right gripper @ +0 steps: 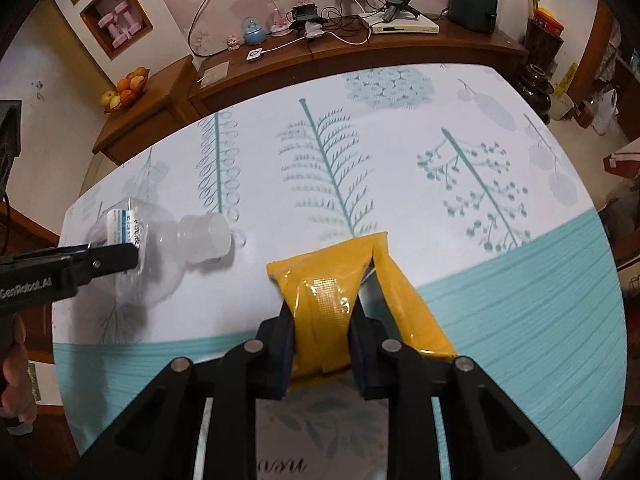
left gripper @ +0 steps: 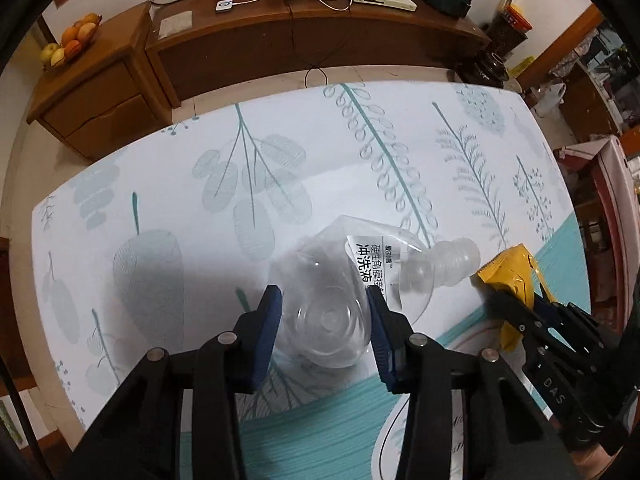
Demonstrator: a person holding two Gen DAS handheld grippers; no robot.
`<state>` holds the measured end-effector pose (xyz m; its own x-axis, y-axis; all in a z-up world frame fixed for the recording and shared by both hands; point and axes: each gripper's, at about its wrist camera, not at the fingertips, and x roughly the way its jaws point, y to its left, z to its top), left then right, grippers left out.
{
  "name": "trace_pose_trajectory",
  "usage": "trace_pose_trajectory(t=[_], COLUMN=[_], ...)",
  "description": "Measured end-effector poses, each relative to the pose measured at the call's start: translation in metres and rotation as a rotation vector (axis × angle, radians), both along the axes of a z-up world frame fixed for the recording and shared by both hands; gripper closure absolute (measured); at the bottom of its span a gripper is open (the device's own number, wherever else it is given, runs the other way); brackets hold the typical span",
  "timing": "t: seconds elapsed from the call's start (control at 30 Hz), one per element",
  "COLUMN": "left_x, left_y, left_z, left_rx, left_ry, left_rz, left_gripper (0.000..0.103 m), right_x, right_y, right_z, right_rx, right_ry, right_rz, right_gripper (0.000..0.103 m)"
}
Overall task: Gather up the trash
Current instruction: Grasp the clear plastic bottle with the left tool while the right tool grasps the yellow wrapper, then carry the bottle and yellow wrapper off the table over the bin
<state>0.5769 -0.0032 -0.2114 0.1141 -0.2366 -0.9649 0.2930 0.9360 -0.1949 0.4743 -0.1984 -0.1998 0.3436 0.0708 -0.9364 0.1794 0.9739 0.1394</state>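
Observation:
A clear empty plastic bottle [left gripper: 344, 272] with a white label lies on its side on the leaf-patterned table [left gripper: 168, 168], its cap pointing right. My left gripper [left gripper: 324, 300] points down over it, and both blue pads press on the bottle's base end. To the right, a crumpled yellow wrapper [right gripper: 332, 268] lies on the table where the white cloth meets the teal band. My right gripper [right gripper: 322, 320] is shut on the wrapper's near end, which bunches between the pads. In the right wrist view the bottle [right gripper: 168, 248] shows at left with a left finger [right gripper: 112, 258] against it.
A wooden sideboard [left gripper: 304, 36] runs behind the table with cables, a white box and small ornaments on it. A fruit bowl [left gripper: 74, 42] sits on a drawer unit at left. A dark vase [right gripper: 536, 84] stands at the far right. A hand [right gripper: 16, 368] shows at the left edge.

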Motion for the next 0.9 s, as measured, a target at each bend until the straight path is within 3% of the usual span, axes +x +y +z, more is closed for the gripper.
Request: trace_pose_trajectory(t=[0.2,0.43,0.9], left_x=[-0.037,-0.103,-0.28], left_y=[0.005,0.006,-0.018], left_z=[0.014,0.049,0.103], left_rx=[0.004,0.0,-0.002], left_ry=[-0.008,-0.059,-0.063], left_rz=[-0.015,-0.058,-0.116], left_gripper=[0.063,0.063,0.063], right_x=[-0.031,-0.089,-0.262], right_y=[0.003,0.007,-0.014], right_z=[0.007,0.021,0.055], right_rx=[0.049,0.114,0.242], right_ry=[-0.004,-0.019,-0.068], right_rz=[-0.021,-0.05,-0.106], right_gripper=[0.081,0.081,0.082])
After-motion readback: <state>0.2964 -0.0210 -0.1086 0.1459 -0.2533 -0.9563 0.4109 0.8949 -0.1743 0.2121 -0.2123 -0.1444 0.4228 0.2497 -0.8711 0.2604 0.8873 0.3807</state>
